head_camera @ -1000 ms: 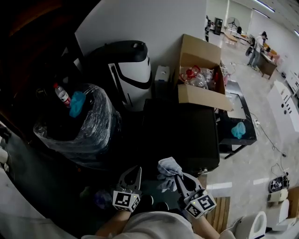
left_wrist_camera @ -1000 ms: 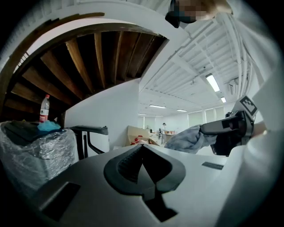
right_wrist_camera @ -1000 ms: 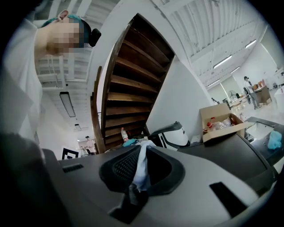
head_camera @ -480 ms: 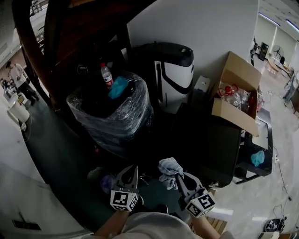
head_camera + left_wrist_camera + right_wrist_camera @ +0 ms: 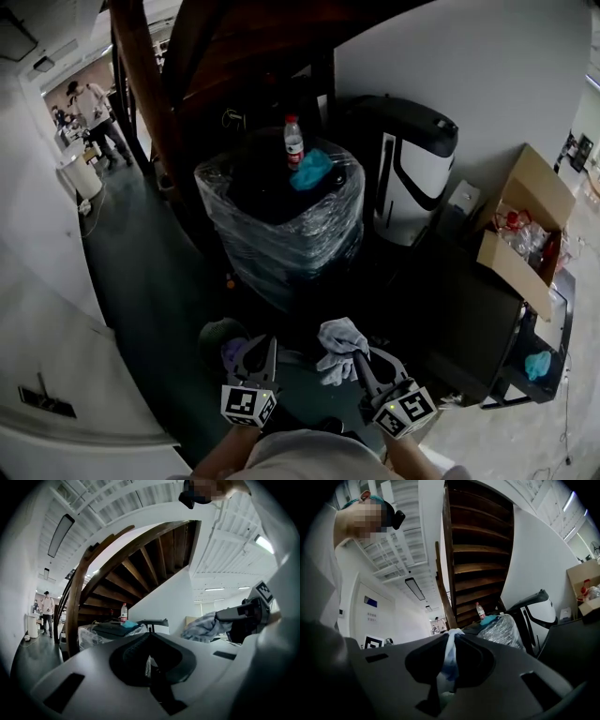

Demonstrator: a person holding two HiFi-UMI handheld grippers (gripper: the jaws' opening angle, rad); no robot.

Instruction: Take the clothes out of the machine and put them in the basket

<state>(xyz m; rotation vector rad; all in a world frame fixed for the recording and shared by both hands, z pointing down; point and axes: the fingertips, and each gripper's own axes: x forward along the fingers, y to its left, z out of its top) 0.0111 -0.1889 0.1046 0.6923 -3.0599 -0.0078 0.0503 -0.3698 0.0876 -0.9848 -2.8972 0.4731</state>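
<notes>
My right gripper (image 5: 356, 359) is shut on a pale blue-grey cloth (image 5: 337, 337), which bunches up above its fingertips. In the right gripper view the cloth (image 5: 449, 660) runs as a strip between the closed jaws of that gripper (image 5: 452, 638). My left gripper (image 5: 269, 346) is held beside it, jaws together, with nothing that I can make out as held. The left gripper view shows its jaws (image 5: 149, 635) meeting, and the cloth (image 5: 202, 629) hanging from the right gripper (image 5: 221, 617). No washing machine or basket can be made out.
A plastic-wrapped stack (image 5: 281, 230) stands ahead with a bottle (image 5: 293, 142) and a teal cloth (image 5: 311, 170) on top. A black-and-white appliance (image 5: 417, 159), a dark table (image 5: 469, 314) and a cardboard box (image 5: 525, 234) lie right. A dark green and purple thing (image 5: 228, 345) lies beside the left gripper.
The whole view has swung left: the wrapped stack, the appliance and the box have slid rightward in the picture. Both grippers keep their places in the picture, and the cloth stays in the right one.
</notes>
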